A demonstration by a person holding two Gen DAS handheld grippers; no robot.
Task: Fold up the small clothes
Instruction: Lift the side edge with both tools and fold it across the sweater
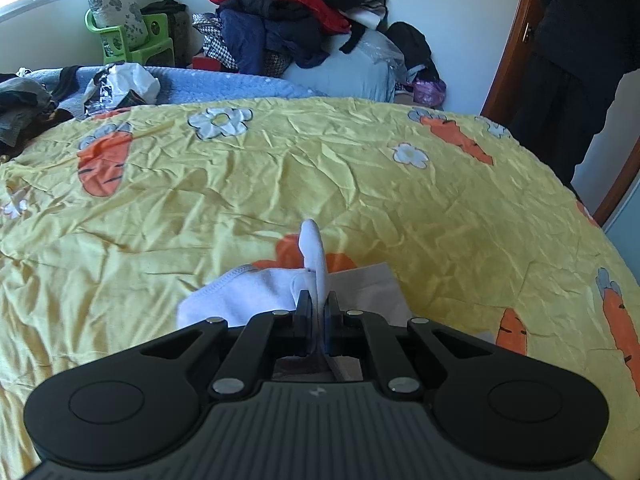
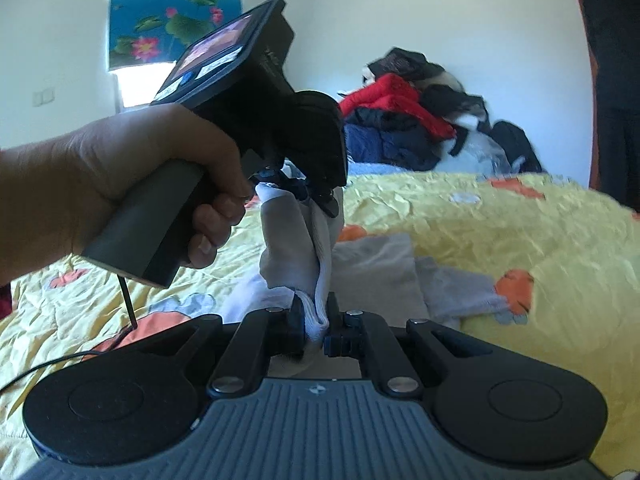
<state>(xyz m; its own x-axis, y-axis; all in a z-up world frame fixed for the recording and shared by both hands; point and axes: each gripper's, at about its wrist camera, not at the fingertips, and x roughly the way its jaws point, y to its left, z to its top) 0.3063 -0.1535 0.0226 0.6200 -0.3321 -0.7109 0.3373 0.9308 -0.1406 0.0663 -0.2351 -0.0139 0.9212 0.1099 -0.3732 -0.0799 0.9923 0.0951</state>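
A white sock is stretched between both grippers above the yellow carrot-print bedsheet. My left gripper is shut on one end of the sock, and a tip of fabric sticks up past its fingers. My right gripper is shut on the other end. The right wrist view also shows the left gripper, held in a hand, pinching the sock from above. Pale grey garments lie flat on the sheet just beyond the sock, also in the left wrist view.
A heap of red and dark clothes sits behind the bed. A blue blanket and loose clothes lie at the far left. A person in dark clothes stands by the door. A green chair stands under the window.
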